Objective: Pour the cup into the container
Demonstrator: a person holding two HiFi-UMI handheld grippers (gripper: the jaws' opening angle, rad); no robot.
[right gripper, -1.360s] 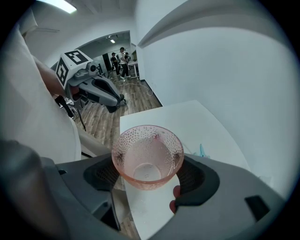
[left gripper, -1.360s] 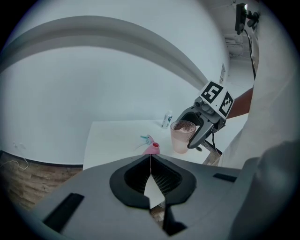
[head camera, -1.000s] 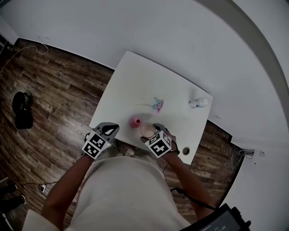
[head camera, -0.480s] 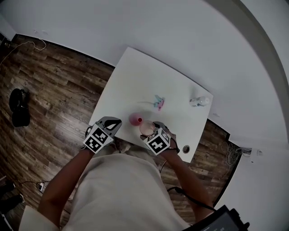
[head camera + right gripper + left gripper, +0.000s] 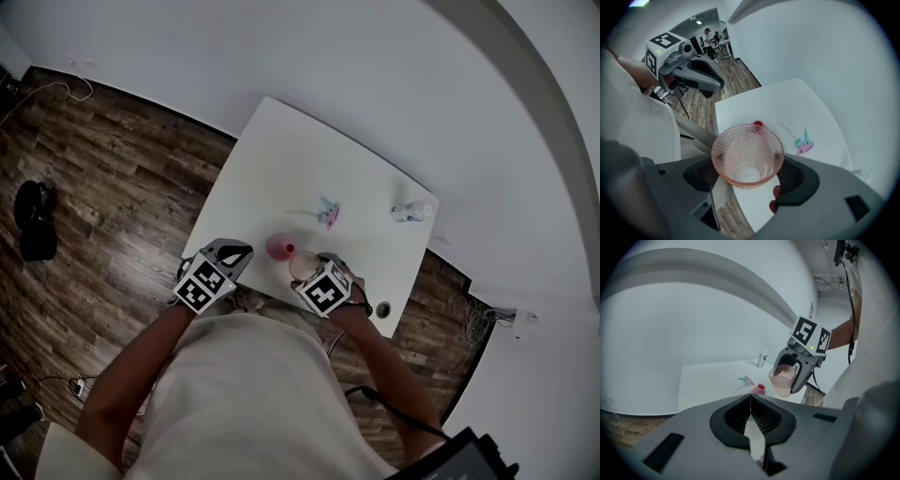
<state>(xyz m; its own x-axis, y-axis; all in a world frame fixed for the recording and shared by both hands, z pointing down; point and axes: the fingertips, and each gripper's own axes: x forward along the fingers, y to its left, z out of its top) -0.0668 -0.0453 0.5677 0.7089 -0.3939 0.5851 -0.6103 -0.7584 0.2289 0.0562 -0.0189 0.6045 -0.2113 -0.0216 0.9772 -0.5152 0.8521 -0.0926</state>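
Note:
My right gripper (image 5: 311, 274) is shut on a dimpled, see-through pink cup (image 5: 301, 266), which hangs roughly upright over the near part of the white table (image 5: 281, 159). In the right gripper view the cup (image 5: 747, 157) fills the space between the jaws, and I cannot tell what it holds. The small pink container (image 5: 279, 247) with a red mouth stands on the table just left of the cup, and its mouth (image 5: 758, 125) peeks over the cup's far rim. My left gripper (image 5: 231, 254) hovers at the table's near left edge, jaws together with nothing in them.
A pink and blue toothbrush-like item (image 5: 326, 213) lies mid-table. A small white bottle (image 5: 412, 212) stands near the far right edge. A round hole (image 5: 382, 309) sits in the table's near right corner. Wooden floor (image 5: 103, 187) surrounds the table.
Almost nothing: the cup stays in the right gripper beside the pink container, and the left gripper has edged slightly up toward the table's edge.

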